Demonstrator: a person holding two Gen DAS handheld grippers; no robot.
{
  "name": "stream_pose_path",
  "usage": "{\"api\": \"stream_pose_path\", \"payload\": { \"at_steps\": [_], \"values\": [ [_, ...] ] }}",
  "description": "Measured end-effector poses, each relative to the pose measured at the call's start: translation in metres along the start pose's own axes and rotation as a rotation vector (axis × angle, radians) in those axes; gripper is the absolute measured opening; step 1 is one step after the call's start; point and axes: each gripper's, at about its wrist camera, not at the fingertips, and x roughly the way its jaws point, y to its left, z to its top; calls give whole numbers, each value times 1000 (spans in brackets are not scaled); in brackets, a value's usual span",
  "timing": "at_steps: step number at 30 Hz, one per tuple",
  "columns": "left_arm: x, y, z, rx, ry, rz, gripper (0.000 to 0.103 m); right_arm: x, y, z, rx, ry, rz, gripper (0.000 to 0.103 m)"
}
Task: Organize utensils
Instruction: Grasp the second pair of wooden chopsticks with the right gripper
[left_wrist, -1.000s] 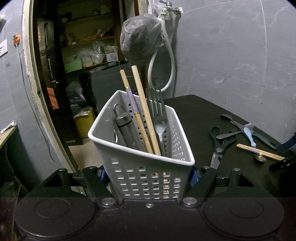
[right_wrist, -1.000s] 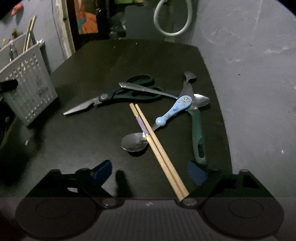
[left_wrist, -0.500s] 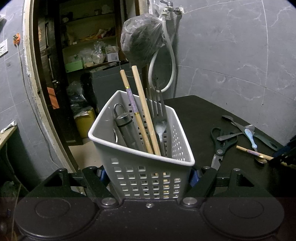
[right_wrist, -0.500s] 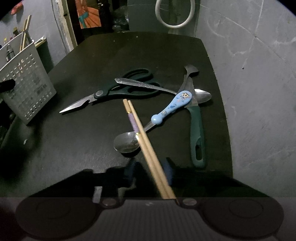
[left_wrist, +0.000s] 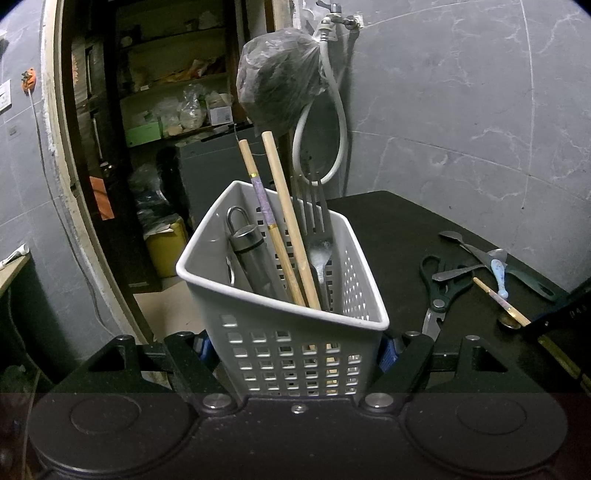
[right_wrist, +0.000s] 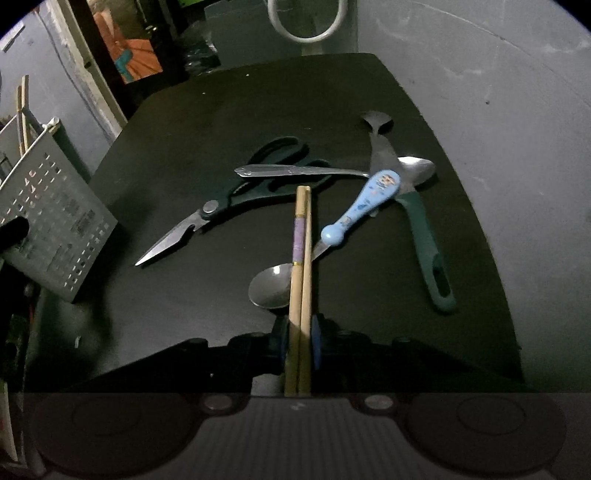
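Observation:
My left gripper (left_wrist: 295, 349) is shut on the white perforated basket (left_wrist: 207, 280), gripping its near lower end. In the basket stand a pair of chopsticks (left_wrist: 280, 221), a fork (left_wrist: 314, 221) and a dark metal cylinder with a loop (left_wrist: 251, 254). On the black table (right_wrist: 229, 122), my right gripper (right_wrist: 299, 339) has its jaws closing, with both blue pads against a second pair of chopsticks (right_wrist: 303, 236). These run straight away from the jaws and lie across a blue-handled spoon (right_wrist: 362, 206). The basket (right_wrist: 55, 221) shows at the left of the right wrist view.
Dark-handled scissors (right_wrist: 236, 199) lie left of the chopsticks, with a metal spoon (right_wrist: 417, 170) across their handles. A green-handled tool (right_wrist: 424, 240) lies to the right. A grey wall (right_wrist: 517, 147) borders the table's right side. A tap hose and a hanging bag (left_wrist: 280, 74) are behind the basket.
The right gripper's jaws went from wide apart to closed on the chopsticks' near end, and the chopsticks now line up straight between the pads. The left gripper and basket stayed still.

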Motion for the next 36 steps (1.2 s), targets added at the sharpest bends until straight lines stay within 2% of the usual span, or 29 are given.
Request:
{"api": "stream_pose_path", "payload": {
  "at_steps": [5, 9, 11, 13, 14, 18, 20, 22, 27, 33, 36],
  "values": [
    [1, 3, -1, -1, -3, -5, 78, 5, -5, 10, 24, 11, 36, 23],
    [1, 4, -1, -3, -3, -8, 78, 10, 3, 20, -58, 36, 23, 28],
    [2, 4, -1, -3, -3, -8, 78, 12, 9, 25, -109, 49, 16, 35],
    [1, 4, -1, -2, -4, -8, 78, 16, 14, 29, -154, 65, 24, 54],
    [2, 4, -1, -2, -4, -8, 78, 18, 17, 32, -175, 72, 19, 55],
    [2, 4, -1, -4, -4, -8, 78, 22, 27, 37, -237, 81, -33, 51],
    [3, 4, 0, -7, -5, -8, 78, 22, 27, 38, -232, 77, -38, 40],
    [3, 4, -1, -7, -5, -9, 78, 21, 24, 39, -213, 70, -42, 17],
    [3, 4, -1, -7, -5, -9, 78, 21, 22, 40, -203, 73, -43, 13],
    [3, 4, -1, -6, -5, -10, 78, 27, 24, 51, -220, 100, -37, 19],
    [3, 4, -1, -9, -6, -8, 78, 30, 26, 57, -242, 103, -35, 18]
  ]
}}
